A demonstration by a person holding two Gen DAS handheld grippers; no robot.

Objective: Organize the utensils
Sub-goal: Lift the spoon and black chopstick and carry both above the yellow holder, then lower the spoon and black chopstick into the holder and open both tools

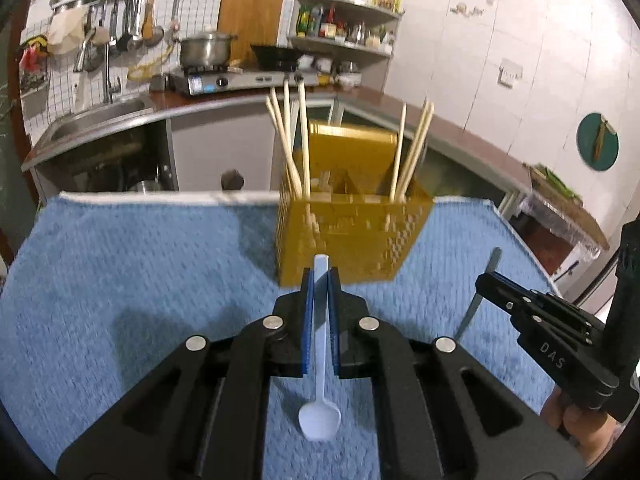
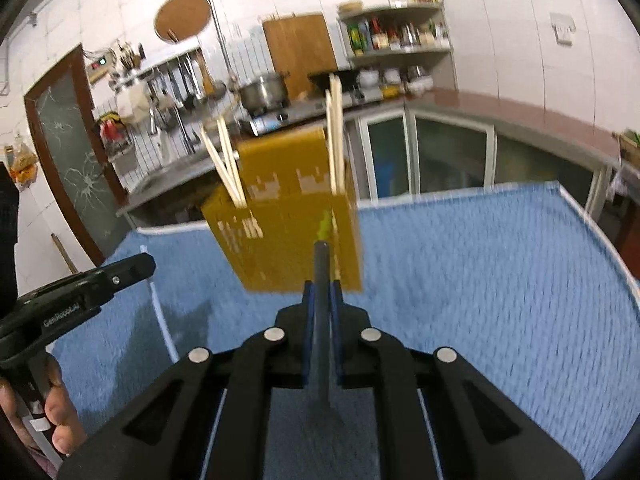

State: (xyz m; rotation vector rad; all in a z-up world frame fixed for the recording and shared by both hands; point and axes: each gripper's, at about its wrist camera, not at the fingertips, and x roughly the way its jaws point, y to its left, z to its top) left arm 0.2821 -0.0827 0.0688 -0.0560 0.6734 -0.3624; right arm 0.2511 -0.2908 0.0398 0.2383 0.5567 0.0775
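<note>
Two grippers pinch utensils at frame centre: left gripper (image 1: 319,280) clamps a light, slippery white plastic spoon (image 1: 321,364) mid-handle; right gripper (image 2: 320,292) clamps a stiff grey utensil handle (image 2: 321,312), below the yellow caddy (image 1: 352,236).

White letters "DAS" stand on the black plastic right hand-held gripper (image 1: 486,282); "GenRobot.AI" is printed in small white letters on the black plastic left hand-held gripper (image 2: 146,264).

blue towel (image 1: 140,280), steel pot (image 1: 206,49), cutting board (image 1: 250,20), sink (image 1: 96,118).
</note>
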